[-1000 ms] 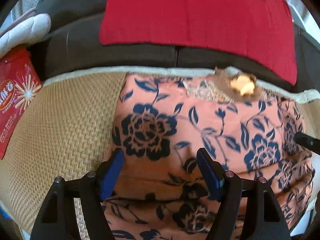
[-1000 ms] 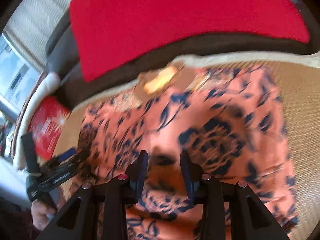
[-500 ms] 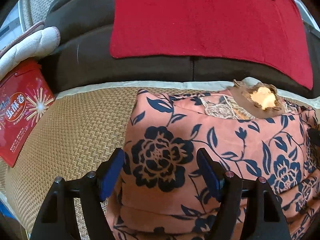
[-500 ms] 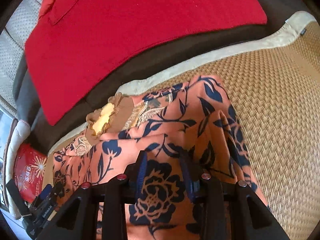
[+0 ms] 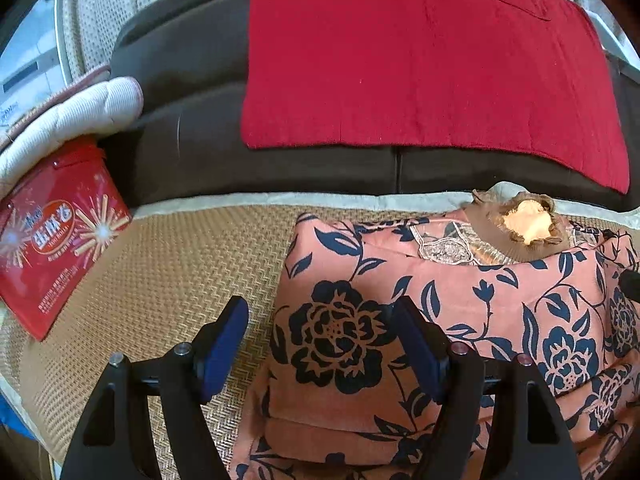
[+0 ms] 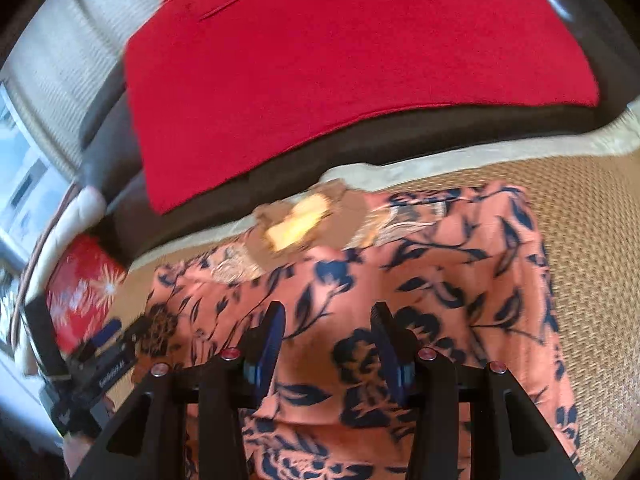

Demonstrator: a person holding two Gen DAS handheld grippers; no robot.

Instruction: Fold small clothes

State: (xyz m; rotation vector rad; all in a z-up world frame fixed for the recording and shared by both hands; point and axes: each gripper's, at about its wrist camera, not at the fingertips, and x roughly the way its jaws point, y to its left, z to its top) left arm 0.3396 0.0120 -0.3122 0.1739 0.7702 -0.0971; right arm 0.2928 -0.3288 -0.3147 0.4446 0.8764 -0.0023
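A salmon-pink garment with a dark blue flower print (image 5: 460,312) lies on the woven mat (image 5: 168,280), its brown ruffled collar (image 5: 524,224) toward the sofa back. Its left side is folded over. My left gripper (image 5: 320,344) is open and empty, hovering over the garment's left folded edge. In the right wrist view, which is blurred, the garment (image 6: 420,280) lies below my right gripper (image 6: 328,336), which is open and empty over its middle. The left gripper (image 6: 104,356) shows at the lower left of that view.
A red cloth (image 5: 420,60) hangs over the dark sofa back (image 5: 192,128). A red snack tin (image 5: 52,240) and a white quilted cushion (image 5: 68,120) sit at the left. Bare woven mat lies to the right of the garment (image 6: 592,260).
My left gripper has drawn back to the left, off the garment's middle to its left edge. My right gripper has opened wider and swung, and its view is now blurred by motion.
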